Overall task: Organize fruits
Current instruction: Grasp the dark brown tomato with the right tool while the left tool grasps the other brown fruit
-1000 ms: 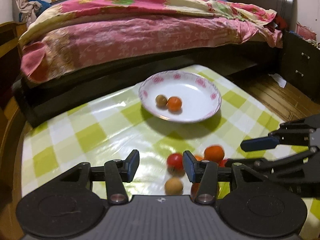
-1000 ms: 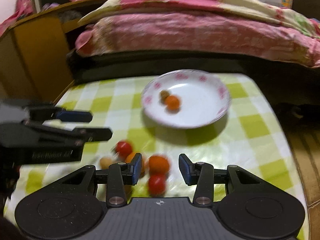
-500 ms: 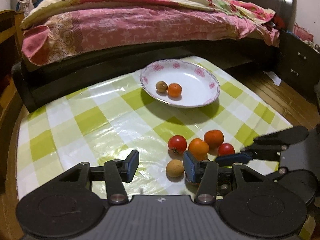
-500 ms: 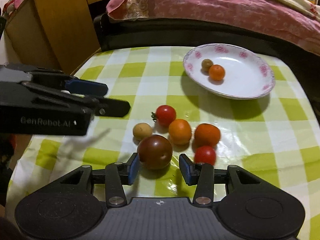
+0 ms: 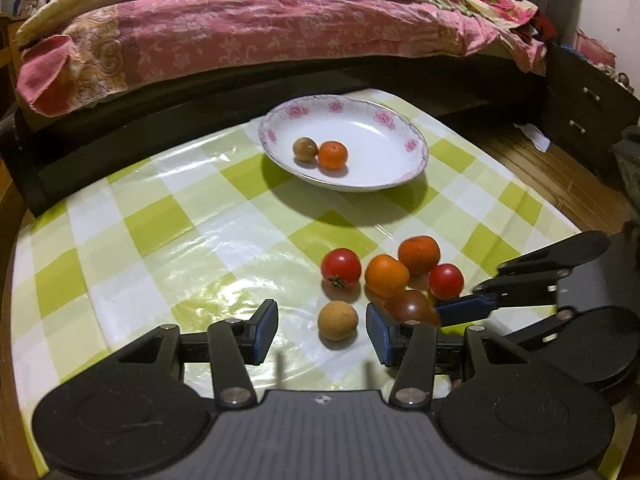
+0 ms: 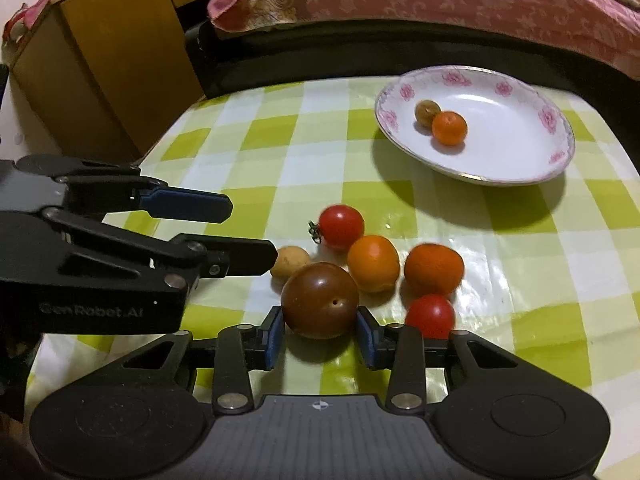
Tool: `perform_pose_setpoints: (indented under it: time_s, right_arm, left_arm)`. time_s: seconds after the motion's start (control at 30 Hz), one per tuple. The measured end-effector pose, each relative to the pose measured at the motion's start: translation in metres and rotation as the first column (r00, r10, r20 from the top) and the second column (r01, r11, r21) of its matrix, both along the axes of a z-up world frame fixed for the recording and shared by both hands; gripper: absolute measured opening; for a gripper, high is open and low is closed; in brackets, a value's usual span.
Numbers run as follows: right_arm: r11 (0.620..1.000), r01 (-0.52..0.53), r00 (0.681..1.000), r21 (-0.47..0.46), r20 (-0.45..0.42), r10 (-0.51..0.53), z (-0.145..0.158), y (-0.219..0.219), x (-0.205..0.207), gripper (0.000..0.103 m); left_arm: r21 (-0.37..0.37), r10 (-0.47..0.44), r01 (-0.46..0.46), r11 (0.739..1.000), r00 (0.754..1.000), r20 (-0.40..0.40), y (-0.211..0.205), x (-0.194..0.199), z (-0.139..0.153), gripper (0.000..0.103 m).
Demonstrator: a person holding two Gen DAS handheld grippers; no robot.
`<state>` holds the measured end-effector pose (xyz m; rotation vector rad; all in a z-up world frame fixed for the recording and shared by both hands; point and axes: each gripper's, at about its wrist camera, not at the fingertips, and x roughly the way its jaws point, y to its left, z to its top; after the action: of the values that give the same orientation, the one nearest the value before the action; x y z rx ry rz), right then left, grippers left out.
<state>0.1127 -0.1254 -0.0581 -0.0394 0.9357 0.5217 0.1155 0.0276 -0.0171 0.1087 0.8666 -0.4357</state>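
Observation:
A white floral plate (image 5: 400, 168) (image 6: 520, 168) at the far side of the table holds a small brown fruit (image 5: 305, 149) and a small orange (image 5: 333, 155). Loose fruit lies in a cluster nearer me: two red tomatoes (image 6: 341, 226) (image 6: 431, 315), two orange fruits (image 6: 373, 263) (image 6: 434, 269), a tan round fruit (image 5: 337, 320) and a large dark brown tomato (image 6: 320, 300). My right gripper (image 6: 320, 340) has its pads against both sides of the dark tomato. My left gripper (image 5: 322, 332) is open, with the tan fruit between its fingertips, untouched.
The table has a green-and-white checked cloth (image 5: 160, 220). A bed with a pink quilt (image 5: 240, 32) runs along the far side. A wooden cabinet (image 6: 100, 60) stands at the left, dark drawers (image 5: 588, 104) at the right.
Both grippers have come down and in toward the fruit cluster. My right gripper has closed in around the dark tomato. My left gripper has moved up around the tan fruit.

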Motion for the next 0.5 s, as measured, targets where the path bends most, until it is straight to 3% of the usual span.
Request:
perform_pose_setpoints:
  time_s: [0.33, 0.5]
  right_arm:
    - [0.999, 0.043, 0.998, -0.023, -0.039, -0.044, 0.002, -0.023, -0.023, 0.034]
    - [0.999, 0.031, 0.999, -0.022, -0.024, -0.032, -0.001, -0.026, -0.024, 0.034]
  left_arm:
    - [0.091, -0.053, 0.052, 0.995, 0.999, 0.010, -0.026, -0.001, -0.021, 0.054]
    - [0.096, -0.053, 0.053, 0.994, 0.999, 0.005, -0.029, 0.000, -0.028, 0.045]
